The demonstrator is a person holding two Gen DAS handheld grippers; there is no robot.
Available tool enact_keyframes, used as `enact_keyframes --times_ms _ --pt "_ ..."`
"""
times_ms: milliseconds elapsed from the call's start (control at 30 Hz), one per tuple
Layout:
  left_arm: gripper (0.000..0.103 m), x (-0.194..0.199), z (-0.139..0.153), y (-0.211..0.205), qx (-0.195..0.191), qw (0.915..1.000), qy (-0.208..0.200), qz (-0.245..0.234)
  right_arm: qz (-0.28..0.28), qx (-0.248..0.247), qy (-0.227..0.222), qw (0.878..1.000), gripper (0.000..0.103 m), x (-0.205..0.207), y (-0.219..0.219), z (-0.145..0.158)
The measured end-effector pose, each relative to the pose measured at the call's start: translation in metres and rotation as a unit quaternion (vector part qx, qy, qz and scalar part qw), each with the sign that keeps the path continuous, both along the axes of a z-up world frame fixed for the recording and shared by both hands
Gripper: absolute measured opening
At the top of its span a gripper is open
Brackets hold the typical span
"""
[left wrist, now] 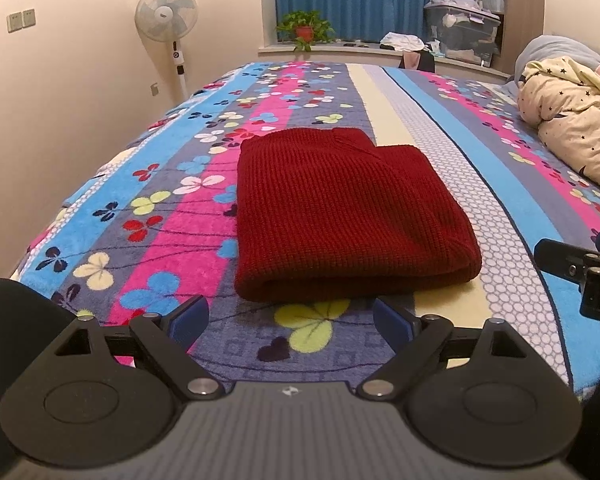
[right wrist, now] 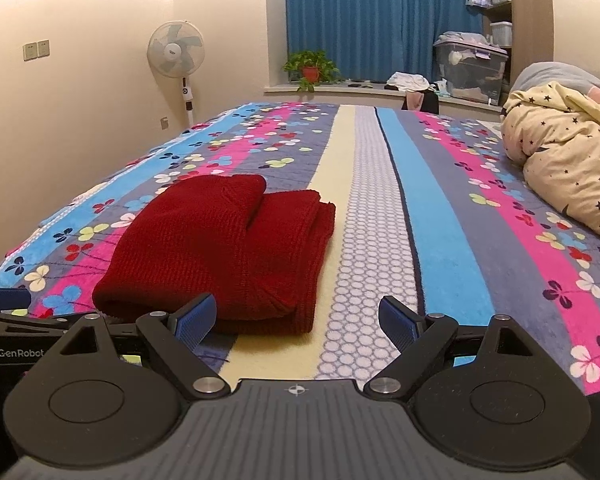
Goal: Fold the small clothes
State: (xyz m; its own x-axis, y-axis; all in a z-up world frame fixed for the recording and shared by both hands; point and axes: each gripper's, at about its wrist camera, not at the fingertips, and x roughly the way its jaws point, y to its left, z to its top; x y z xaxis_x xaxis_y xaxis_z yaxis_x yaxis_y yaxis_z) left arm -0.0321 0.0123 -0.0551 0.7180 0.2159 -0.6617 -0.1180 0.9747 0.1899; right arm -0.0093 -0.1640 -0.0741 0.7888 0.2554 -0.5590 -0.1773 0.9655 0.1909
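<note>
Red knit sweater [left wrist: 340, 216] sits folded into a compact block on the bed [left wrist: 440, 184], mid-width, straddling the pink, grey and cream stripes of the floral blanket. Rolled fold edge faces the cams; far end shows two stacked layers w/ a notch between them. Looks tidy, no sleeve hanging out that I can see.

Left tool [left wrist: 290, 320] hangs just short of the near fold edge, blue pads spread wide, nothing btwn them, not touching the knit. Right tool [right wrist: 298, 316] same story: wide apart, empty, pointing at the cream stripe just right of the sweater [right wrist: 220, 256], whose near right corner sits close to its left pad.

Step, my read: fold looks about done, tools are off the cloth. Next move prob either a last half-fold, which needs both tools pinching the near corners through all layers and carrying them to the far end, or just a pat-down and move on to another garment. Thick knit may spring back.

Hard to tell: how many layers are inside the block, where the sleeves ended up, underside. Each tool shows only as a cut-off edge in the other's view. Star-print quilt [right wrist: 568, 168] at right is cropped.
</note>
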Motion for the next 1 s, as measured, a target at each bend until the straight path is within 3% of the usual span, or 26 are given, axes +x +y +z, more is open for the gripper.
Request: enact_keyframes --times_ms 1000 --pt "0.093 0.000 0.002 -0.001 -0.002 1.0000 -0.003 -0.005 0.027 -0.030 -0.016 0.999 0.090 -0.007 0.014 0.003"
